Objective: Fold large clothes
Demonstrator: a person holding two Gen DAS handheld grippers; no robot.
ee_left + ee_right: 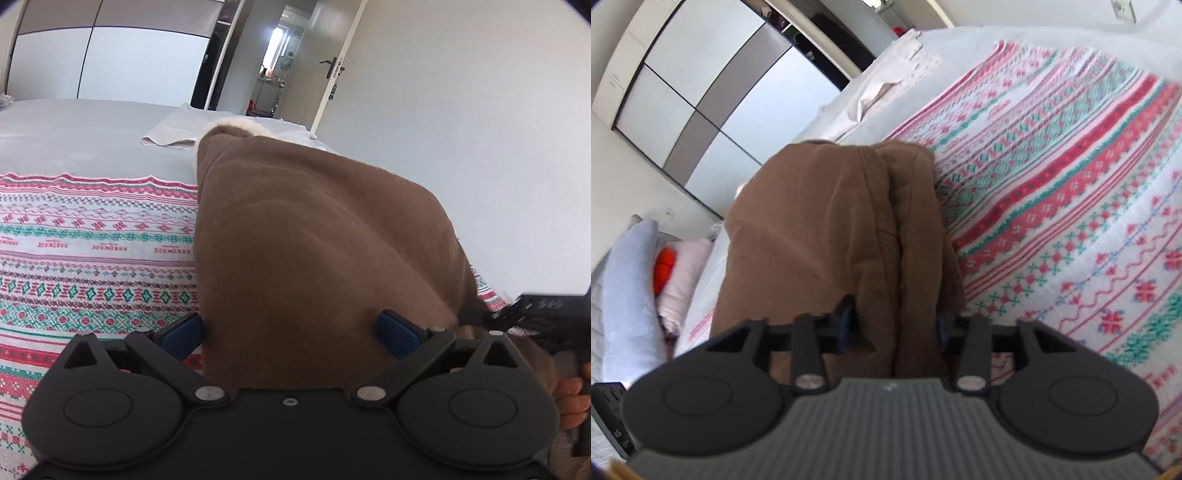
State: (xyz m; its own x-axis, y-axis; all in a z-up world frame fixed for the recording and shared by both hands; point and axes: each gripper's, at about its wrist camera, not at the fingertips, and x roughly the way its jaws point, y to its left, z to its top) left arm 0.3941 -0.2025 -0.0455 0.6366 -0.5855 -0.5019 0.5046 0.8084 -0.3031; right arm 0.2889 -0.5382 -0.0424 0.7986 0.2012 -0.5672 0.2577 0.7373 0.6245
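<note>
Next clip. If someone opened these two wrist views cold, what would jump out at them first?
The bulky brown garment fills the middle of both views, its fabric lying between the fingers of the left gripper and the right gripper. Under it lies a bright red, green and white patterned blanket spread over the grey bed. Behind, a pale folded cloth lies at the bed's far edge, near an open doorway.
</note>
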